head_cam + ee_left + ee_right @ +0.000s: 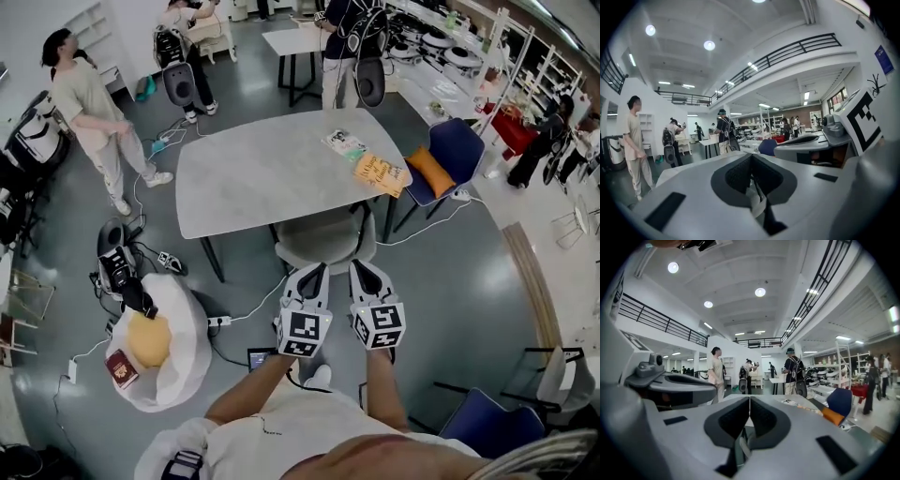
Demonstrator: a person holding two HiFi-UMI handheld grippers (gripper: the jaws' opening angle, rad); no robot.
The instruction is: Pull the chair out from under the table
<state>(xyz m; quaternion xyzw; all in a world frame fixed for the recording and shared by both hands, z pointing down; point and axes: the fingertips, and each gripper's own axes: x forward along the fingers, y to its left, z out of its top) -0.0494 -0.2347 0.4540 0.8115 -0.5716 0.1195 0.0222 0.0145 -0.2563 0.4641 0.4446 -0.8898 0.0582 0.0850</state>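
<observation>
The chair (323,239) stood tucked under the table's (262,169) near edge, not yet pulled. The left gripper (314,272) and right gripper (364,270) hung near its backrest, jaws closed and empty.

Grippers: two are counted, left gripper (314,275), right gripper (367,272) | tables: two, grey table (272,169), small table (298,40) | chairs: three, grey chair (323,242), blue chair (464,145), second blue chair (487,424) | papers (344,142) (381,174) recorded on grey table: two | orange cushion (431,172): one | white beanbag (178,375) noted: one | red booklet (122,368): one | bystanders (84,98) (183,28) (342,37) (539,145) made out: four
</observation>
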